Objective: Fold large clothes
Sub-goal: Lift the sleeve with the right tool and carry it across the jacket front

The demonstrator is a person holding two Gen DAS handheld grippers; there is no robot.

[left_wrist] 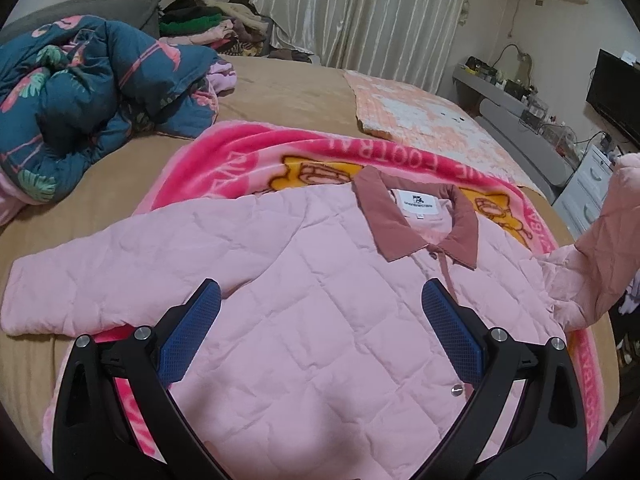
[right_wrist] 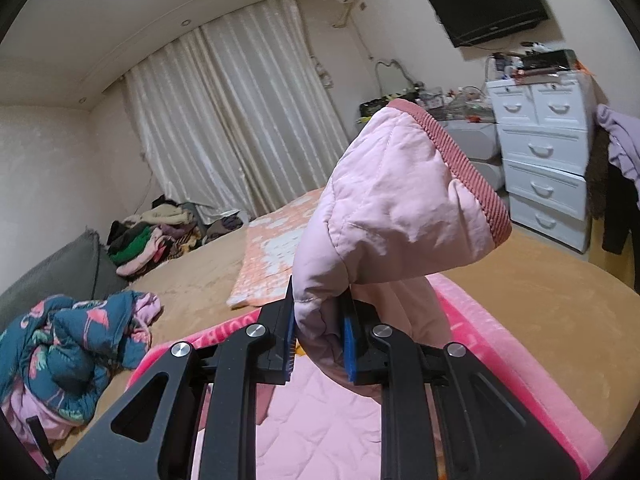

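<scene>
A pale pink quilted jacket (left_wrist: 304, 280) with a dusty-rose collar (left_wrist: 416, 216) lies front-up on a bright pink blanket (left_wrist: 256, 152) on the bed. Its left sleeve (left_wrist: 80, 280) stretches flat to the left. My left gripper (left_wrist: 320, 304) hovers over the jacket's chest, open, with nothing between its blue pads. The right sleeve (right_wrist: 384, 216) is lifted off the bed, and my right gripper (right_wrist: 320, 320) is shut on it just below the ribbed cuff (right_wrist: 472, 168). In the left wrist view that raised sleeve (left_wrist: 608, 240) hangs at the right edge.
A crumpled teal flamingo quilt (left_wrist: 80, 92) lies at the bed's left. A heap of clothes (left_wrist: 216, 24) sits by the curtains. A peach patterned mat (left_wrist: 424, 120) lies beyond the blanket. White drawers (right_wrist: 544, 160) and a wall television (right_wrist: 488, 0) stand to the right.
</scene>
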